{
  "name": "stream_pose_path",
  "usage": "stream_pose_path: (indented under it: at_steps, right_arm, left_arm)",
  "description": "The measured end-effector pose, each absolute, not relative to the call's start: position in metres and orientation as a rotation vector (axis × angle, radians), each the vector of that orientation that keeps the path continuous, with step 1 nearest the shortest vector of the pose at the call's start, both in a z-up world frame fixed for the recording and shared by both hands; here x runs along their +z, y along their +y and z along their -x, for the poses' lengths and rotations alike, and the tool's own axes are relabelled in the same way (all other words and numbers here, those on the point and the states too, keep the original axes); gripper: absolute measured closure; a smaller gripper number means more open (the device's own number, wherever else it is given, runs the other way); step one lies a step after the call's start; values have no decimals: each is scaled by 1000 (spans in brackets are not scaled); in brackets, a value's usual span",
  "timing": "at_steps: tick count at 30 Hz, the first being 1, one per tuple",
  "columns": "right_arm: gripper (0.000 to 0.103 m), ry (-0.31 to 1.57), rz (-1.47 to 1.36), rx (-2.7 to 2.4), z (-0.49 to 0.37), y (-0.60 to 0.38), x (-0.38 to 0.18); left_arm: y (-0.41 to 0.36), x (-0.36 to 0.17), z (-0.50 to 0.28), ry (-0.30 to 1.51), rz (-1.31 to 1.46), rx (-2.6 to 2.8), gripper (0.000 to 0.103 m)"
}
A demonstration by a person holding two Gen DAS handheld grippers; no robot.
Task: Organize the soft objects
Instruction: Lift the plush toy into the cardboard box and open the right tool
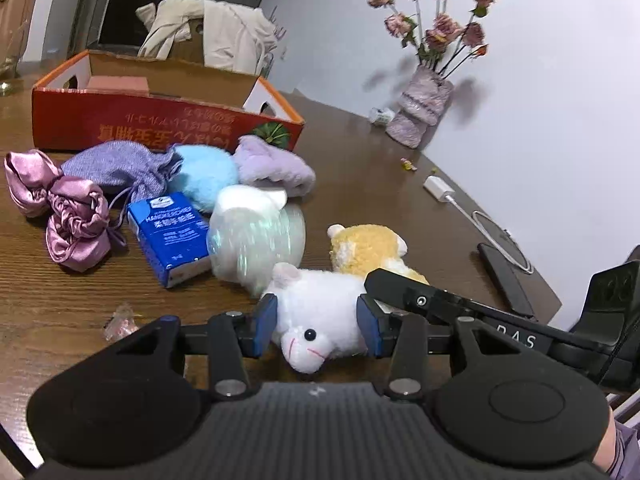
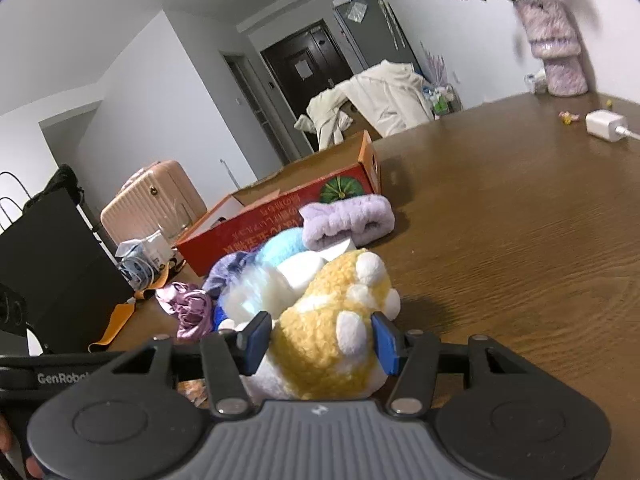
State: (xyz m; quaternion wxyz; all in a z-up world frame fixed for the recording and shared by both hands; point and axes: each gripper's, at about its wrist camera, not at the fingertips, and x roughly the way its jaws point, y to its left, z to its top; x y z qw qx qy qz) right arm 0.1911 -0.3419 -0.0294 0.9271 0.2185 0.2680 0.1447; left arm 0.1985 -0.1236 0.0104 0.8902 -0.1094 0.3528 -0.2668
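Plush toys both between pads — your left hand-held gripper (image 1: 316,326) squeezes the white mouse (image 1: 316,316) on the surface (image 1: 60,300), your right hand-held gripper (image 2: 320,338) clamps the curly yellow-and-white plush (image 2: 332,332). Side grips suit fluffy, yielding bodies. Orange cardboard box (image 1: 160,120) sits open beyond — likely destination.

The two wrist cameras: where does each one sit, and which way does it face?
Left wrist: behind the left tool, facing the white plush between its pads, the red box beyond; a sleeve shows.
Right wrist: behind the right tool, facing the yellow plush; fingers show.
Shared: both plushes, box, vase.
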Motion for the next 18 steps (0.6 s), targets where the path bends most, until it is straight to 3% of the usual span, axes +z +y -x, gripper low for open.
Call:
stream_pose_path:
  at_steps: [18]
  right_arm:
    - [50,424,-395,343,-149,-321,22]
  left_arm:
    - [-95,59,-148,562,254,-541,59]
